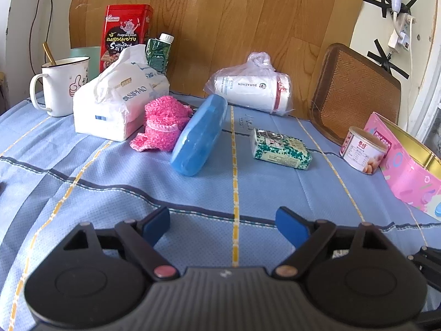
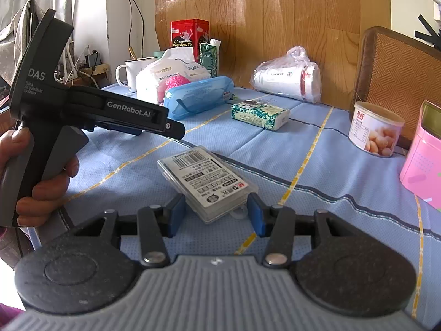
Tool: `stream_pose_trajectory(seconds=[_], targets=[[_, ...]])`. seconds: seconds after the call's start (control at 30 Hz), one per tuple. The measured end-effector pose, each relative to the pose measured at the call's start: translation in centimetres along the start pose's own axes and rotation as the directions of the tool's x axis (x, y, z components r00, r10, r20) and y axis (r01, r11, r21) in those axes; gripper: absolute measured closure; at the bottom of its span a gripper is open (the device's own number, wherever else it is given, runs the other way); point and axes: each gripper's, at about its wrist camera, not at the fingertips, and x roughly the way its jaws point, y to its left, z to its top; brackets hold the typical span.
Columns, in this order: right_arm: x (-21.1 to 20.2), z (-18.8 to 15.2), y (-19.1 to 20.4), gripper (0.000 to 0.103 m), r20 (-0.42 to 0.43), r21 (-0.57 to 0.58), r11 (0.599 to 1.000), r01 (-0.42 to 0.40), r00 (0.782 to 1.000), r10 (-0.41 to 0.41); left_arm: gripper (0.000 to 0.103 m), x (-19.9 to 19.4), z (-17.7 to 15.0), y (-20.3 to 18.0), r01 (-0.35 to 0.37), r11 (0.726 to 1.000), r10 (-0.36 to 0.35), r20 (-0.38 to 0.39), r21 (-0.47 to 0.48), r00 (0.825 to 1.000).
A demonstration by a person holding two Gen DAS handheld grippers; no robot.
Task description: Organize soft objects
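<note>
Two fisheye views look along handheld grippers over a table (image 1: 82,182) covered in blue cloth with yellow stripes.

In the left wrist view, the left gripper (image 1: 223,224) sits at the bottom centre, released, its blue pads wide apart with only cloth between them. It points toward the soft things in the upper left of the frame: a white tissue pack (image 1: 115,107), crumpled and loosely puffed, and a pink knit cloth (image 1: 162,122), bunched in folds just beside it. A blue case (image 1: 199,135) leans against the knit cloth. A small green-patterned tissue packet (image 1: 281,149) lies apart at centre right. The gripper probably hangs here ready to reach for one of these.

In the right wrist view, the right gripper (image 2: 216,211) at bottom centre has a flat clear plastic box (image 2: 206,179) with a printed label between its pads; whether they press it I cannot tell. A hand (image 2: 38,173) at the left edge grasps the left gripper's handle. A tin (image 2: 374,129) stands at the right.
</note>
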Motion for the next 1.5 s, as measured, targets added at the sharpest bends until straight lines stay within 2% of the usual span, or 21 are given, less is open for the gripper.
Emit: stream_pose_trajectory(seconds=[0.37,0.63,0.7,0.87,1.0,1.13,1.23,1.43,1.5], targets=[[-0.1,0.0,-0.4,0.051,0.0,0.038,0.999,-0.012,1.0,0.012,0.016,0.1,-0.1,-0.3,0.039,0.999,-0.039,-0.014,0.031,0.999],[-0.5,0.1,-1.4,0.051,0.005,0.129,0.99,-0.05,0.999,0.05,0.016,-0.6,-0.3,0.1,0.103,0.995,-0.103,-0.031,-0.01,0.994],[-0.6,0.0,-1.6,0.051,0.007,0.146,0.987,-0.06,0.998,0.059,0.017,-1.0,-0.4,-0.1,0.139,0.99,-0.14,-0.049,-0.024,0.989],[-0.8,-0.1,-2.1,0.051,0.019,0.175,0.981,-0.085,0.996,0.083,0.022,-1.0,-0.4,-1.0,0.288,0.952,-0.3,-0.124,-0.1,0.946],[-1.1,-0.3,-2.1,0.051,0.029,0.178,0.98,-0.092,0.996,0.088,0.04,0.1,-0.2,-2.0,0.363,0.916,-0.39,-0.168,-0.17,0.905],[-1.7,-0.7,-2.4,0.052,0.044,0.168,0.984,-0.064,0.997,0.058,0.04,0.4,0.1,-4.2,0.339,0.933,-0.357,-0.181,-0.123,0.916],[-2.6,-0.9,-2.8,0.052,0.074,0.167,0.985,-0.042,0.997,0.03,0.04,0.1,0.7,-5.8,0.345,0.934,-0.356,-0.175,-0.088,0.918],[-5.3,-0.7,-4.9,0.051,0.183,0.165,0.985,0.046,0.98,-0.077,0.04,0.2,3.8,-10.7,0.403,0.915,-0.399,-0.148,-0.001,0.905],[-6.1,-0.5,-6.3,0.051,0.208,0.182,0.98,0.084,0.97,-0.122,0.04,0.6,5.1,-13.2,0.437,0.898,-0.426,-0.143,0.049,0.893]])
